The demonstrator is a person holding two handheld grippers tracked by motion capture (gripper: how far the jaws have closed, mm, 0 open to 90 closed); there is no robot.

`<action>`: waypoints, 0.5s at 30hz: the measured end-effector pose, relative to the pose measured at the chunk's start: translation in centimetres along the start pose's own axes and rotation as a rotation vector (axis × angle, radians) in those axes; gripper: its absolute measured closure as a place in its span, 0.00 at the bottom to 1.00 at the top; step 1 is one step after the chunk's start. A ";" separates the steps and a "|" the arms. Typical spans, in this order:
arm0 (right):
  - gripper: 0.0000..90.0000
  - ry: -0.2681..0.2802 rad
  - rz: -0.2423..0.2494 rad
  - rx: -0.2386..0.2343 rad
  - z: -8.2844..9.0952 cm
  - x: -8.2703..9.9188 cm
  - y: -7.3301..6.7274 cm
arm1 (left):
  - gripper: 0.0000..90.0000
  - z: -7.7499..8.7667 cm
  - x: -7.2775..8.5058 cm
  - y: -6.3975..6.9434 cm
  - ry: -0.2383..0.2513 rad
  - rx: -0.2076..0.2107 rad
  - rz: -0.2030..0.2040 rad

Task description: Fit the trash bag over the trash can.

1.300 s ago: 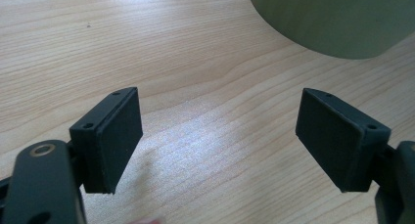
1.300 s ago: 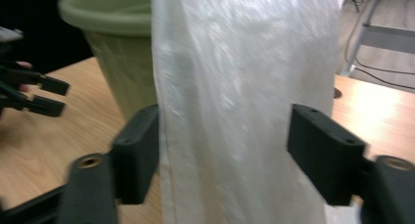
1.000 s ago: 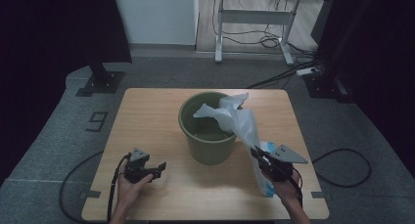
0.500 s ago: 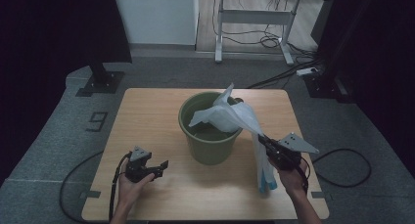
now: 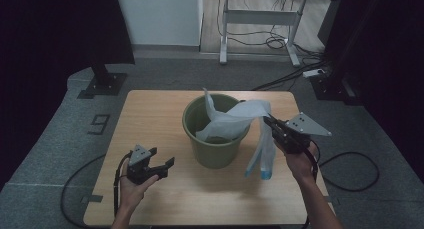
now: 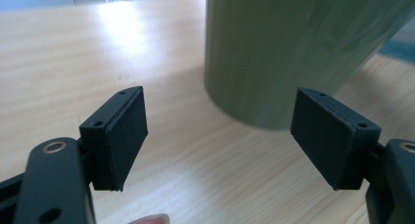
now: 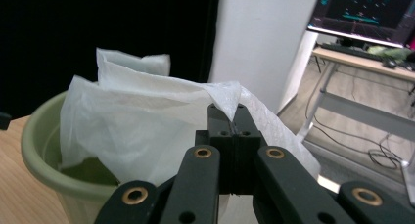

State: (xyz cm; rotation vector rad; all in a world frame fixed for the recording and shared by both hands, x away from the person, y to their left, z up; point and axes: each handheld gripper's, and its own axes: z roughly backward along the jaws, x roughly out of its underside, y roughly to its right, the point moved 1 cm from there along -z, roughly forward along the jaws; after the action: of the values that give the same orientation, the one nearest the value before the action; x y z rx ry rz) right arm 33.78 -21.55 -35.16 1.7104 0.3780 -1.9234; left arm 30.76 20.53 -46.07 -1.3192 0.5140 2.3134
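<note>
While the right gripper [image 5: 267, 121] pinches the white plastic bag [image 5: 235, 120], the left gripper [image 5: 162, 165] hangs released beside the green bucket [image 5: 215, 149].

Seen from the right gripper view, the black jaws are pressed flat together on an edge of the bag [image 7: 147, 121] — the pinched strip itself is hidden between the pads. Part of the bag drapes over the bucket's rim and into its mouth, so the bottom of the bucket [image 7: 44, 150] cannot be seen; another part trails down past the right hand [image 5: 299, 164] toward the table [image 5: 150, 109], ending in a bluish tip whose nature is hard to make out. Across in the left gripper view, the jaws stand wide apart with nothing between them — the bucket wall [image 6: 293, 53] rises just beyond, its top cut off.
</note>
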 end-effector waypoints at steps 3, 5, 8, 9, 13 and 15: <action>0.98 -0.008 0.014 -0.022 -0.6 -0.2 -0.3 | 0.23 0.4 -1.0 0.3 0.031 0.001 -0.009; 0.98 -0.022 0.016 -0.030 -1.1 0.0 -0.5 | 0.23 0.6 -1.5 0.4 0.037 0.002 -0.013; 0.98 -0.033 0.017 -0.042 -1.4 0.3 -0.6 | 0.23 0.9 -3.1 1.1 0.052 0.017 -0.038; 0.98 -0.035 0.013 -0.045 -1.5 0.4 -0.7 | 0.23 0.9 -3.6 1.3 0.053 0.021 -0.043; 0.98 -0.050 -0.016 -0.065 -1.8 1.0 -0.8 | 0.23 0.9 -5.2 2.0 0.062 0.039 -0.062; 0.97 -0.062 -0.017 -0.092 -2.2 1.5 -1.1 | 0.23 0.8 -5.7 2.3 0.063 0.042 -0.066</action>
State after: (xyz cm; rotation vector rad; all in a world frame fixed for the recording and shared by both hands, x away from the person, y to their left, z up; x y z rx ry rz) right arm 34.85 -19.78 -37.13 1.5901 0.4515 -1.9356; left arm 31.56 17.96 -40.42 -1.3725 0.5284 2.2017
